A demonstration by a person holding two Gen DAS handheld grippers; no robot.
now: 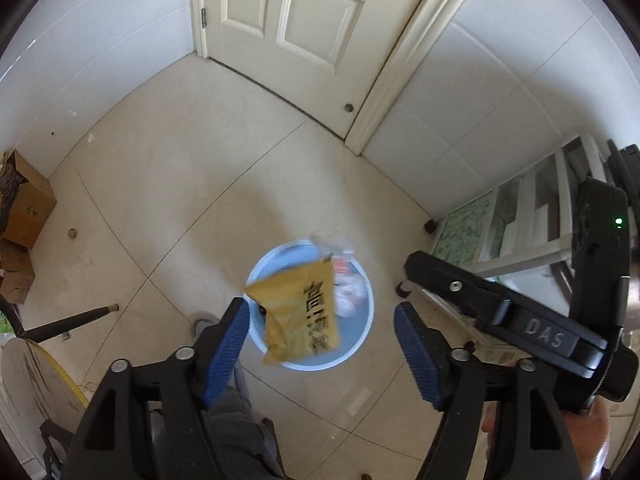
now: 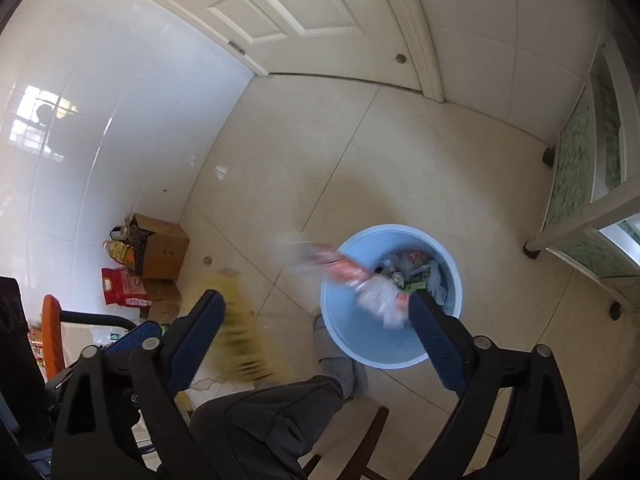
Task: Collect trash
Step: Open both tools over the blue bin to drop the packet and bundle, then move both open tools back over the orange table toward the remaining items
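Note:
A light blue round bin (image 1: 360,340) stands on the tiled floor below both grippers; it also shows in the right wrist view (image 2: 348,320) with crumpled trash inside. My left gripper (image 1: 320,344) is open; a yellow wrapper with black print (image 1: 300,312) is in the air between its fingers, over the bin. My right gripper (image 2: 316,340) is open; a blurred clear plastic wrapper with red print (image 2: 352,280) is in the air over the bin's rim. The yellow wrapper shows blurred at the left in the right wrist view (image 2: 236,336). The right gripper's body (image 1: 520,320) shows in the left wrist view.
A white door (image 1: 296,20) is at the back. Cardboard boxes (image 2: 160,256) and a red bag (image 2: 120,288) stand by the left wall. A white-framed cabinet (image 2: 588,200) is at the right. The person's grey-trousered leg and shoe (image 2: 336,364) are beside the bin.

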